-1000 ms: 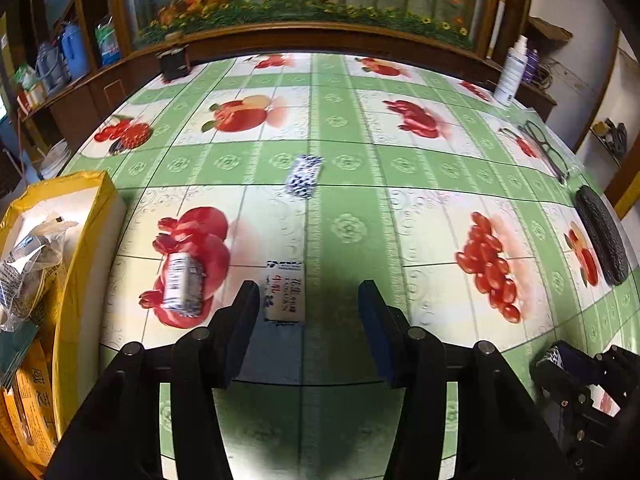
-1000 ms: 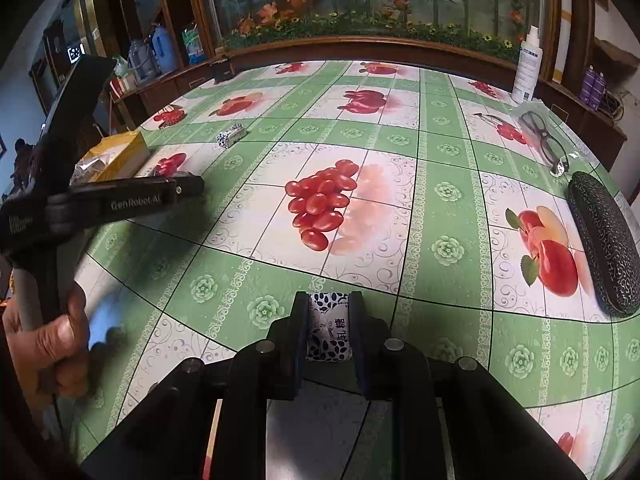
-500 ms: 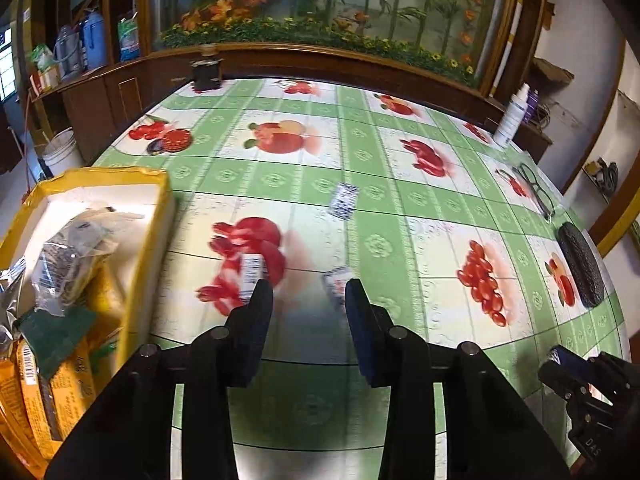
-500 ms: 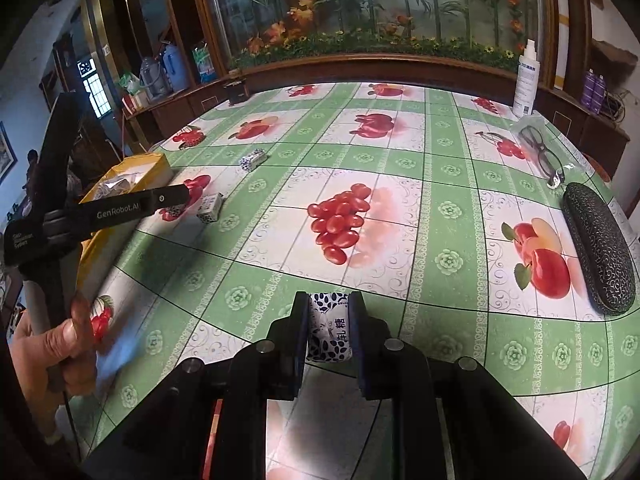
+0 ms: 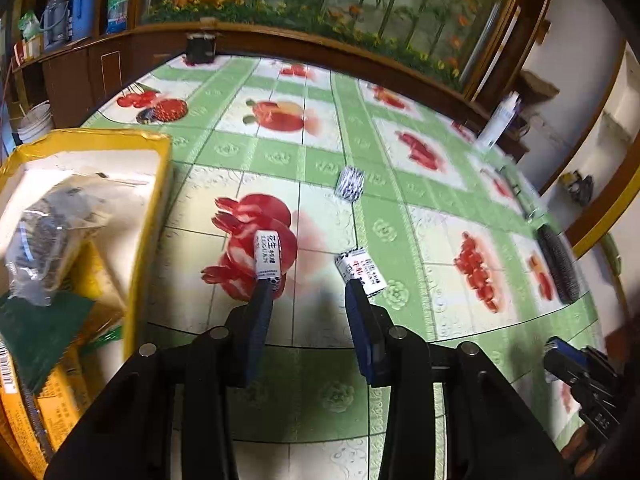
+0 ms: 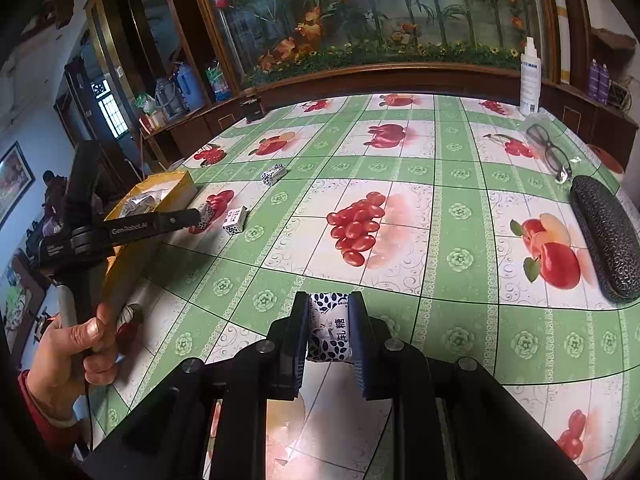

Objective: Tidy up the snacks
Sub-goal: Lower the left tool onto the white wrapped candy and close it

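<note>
My left claw [image 5: 306, 290] hangs open over the tabletop [image 5: 400, 240], two white candies [image 5: 269, 254] [image 5: 362, 270] at its fingertips, the yellow box [image 5: 148, 208] beside.

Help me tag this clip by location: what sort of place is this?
Probably a home dining or living room. A fruit-print tablecloth covers a large table, eyeglasses and their case lie on it, and a wood-framed floral panel stands behind.
</note>
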